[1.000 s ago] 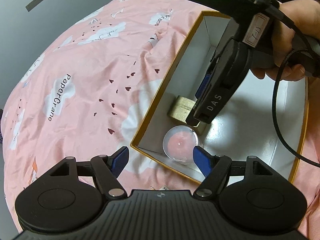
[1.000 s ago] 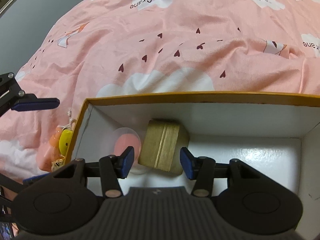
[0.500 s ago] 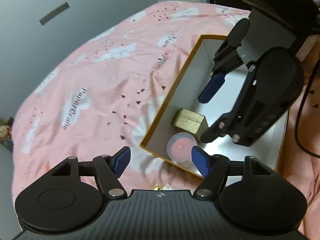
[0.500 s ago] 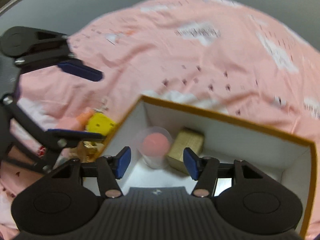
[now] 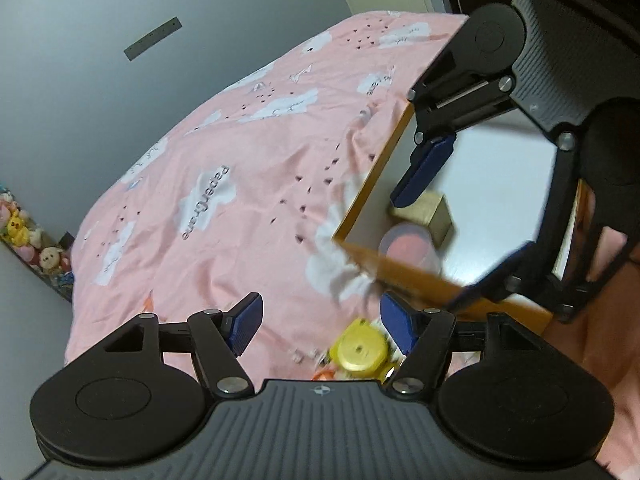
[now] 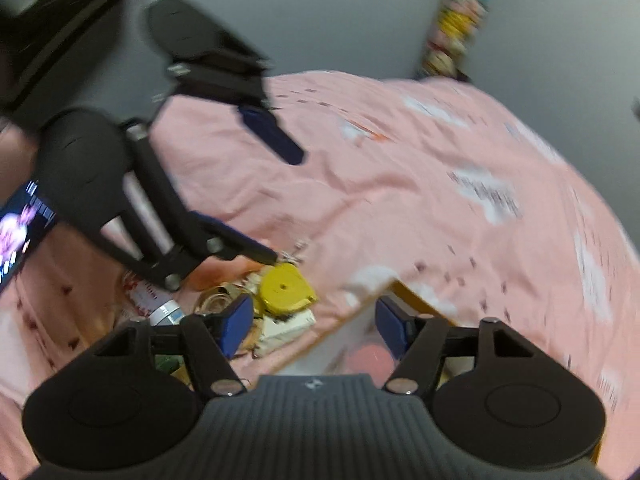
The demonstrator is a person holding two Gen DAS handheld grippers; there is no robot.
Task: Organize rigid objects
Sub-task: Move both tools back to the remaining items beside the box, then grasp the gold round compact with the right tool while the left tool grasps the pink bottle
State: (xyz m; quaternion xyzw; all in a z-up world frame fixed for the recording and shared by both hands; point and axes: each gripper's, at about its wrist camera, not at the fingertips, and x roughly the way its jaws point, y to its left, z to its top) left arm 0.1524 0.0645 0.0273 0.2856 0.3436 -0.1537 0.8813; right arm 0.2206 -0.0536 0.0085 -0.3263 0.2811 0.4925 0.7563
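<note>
With both the left gripper (image 5: 320,322), jaws narrowing, and the right gripper (image 6: 314,322), jaws widening, empty above the yellow disc (image 5: 360,350), a collision could be caused.

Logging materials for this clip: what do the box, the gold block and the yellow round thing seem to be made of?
Box: likely cardboard, thin stiff walls, glossy white inside, orange-gold rim. Gold block: matte metallic-looking wrap, perhaps paper. Yellow round thing: probably smooth moulded plastic; blurred.

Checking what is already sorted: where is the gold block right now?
In the left wrist view, right of centre, the gold block sits inside the open box, near its corner, just behind the clear pink-filled cup.
</note>
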